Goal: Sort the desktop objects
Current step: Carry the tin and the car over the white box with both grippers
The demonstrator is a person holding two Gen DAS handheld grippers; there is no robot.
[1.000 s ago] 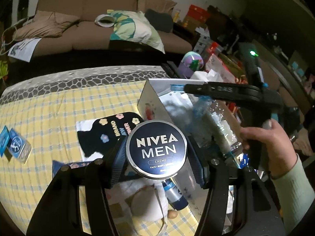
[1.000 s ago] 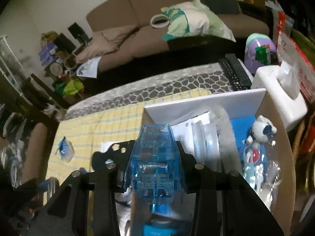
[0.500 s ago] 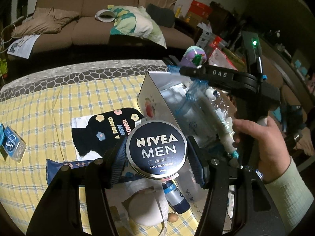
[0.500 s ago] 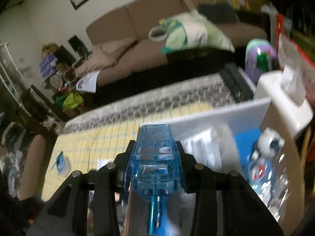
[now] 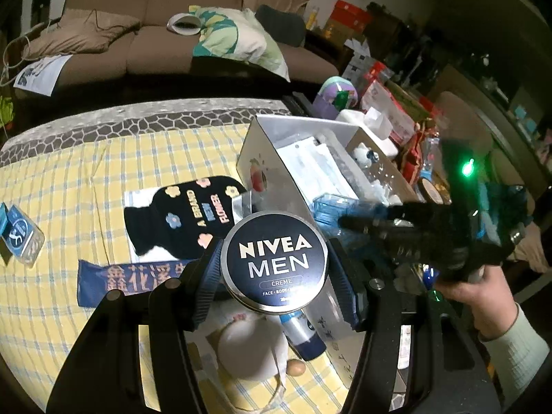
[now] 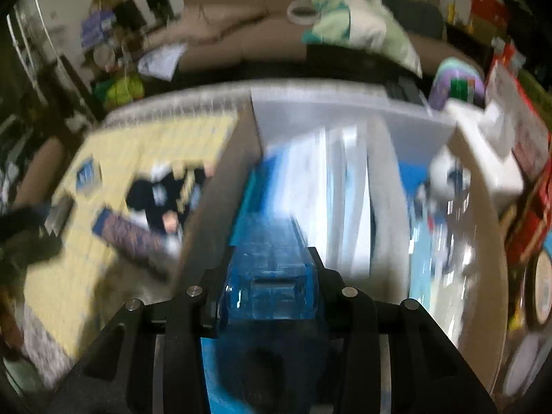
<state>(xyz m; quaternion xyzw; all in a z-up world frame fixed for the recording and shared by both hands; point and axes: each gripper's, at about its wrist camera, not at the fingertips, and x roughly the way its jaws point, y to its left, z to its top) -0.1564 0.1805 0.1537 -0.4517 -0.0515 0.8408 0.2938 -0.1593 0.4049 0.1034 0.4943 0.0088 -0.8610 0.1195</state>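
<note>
Tabletop (image 5: 51, 158): yellow checked cloth fills the left half of my left view.
Box (image 5: 262, 131): open white carton, upper centre, papers inside.
Black pouch (image 5: 183, 217): flowered, lies left of the box.
Left tool (image 5: 274, 269): I clamp the Nivea tin (image 5: 274, 269) at lower centre.
Right tool (image 6: 269, 276): I grip a clear blue case (image 6: 269, 276) over the box; view blurred.

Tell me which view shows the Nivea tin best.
The left wrist view: the Nivea tin sits sharp and centred, lid facing the camera with its lettering readable, clamped between the left tongs. The right wrist view is motion-blurred and filled by the blue plastic case in the right tongs; I cannot find the tin there.
</note>
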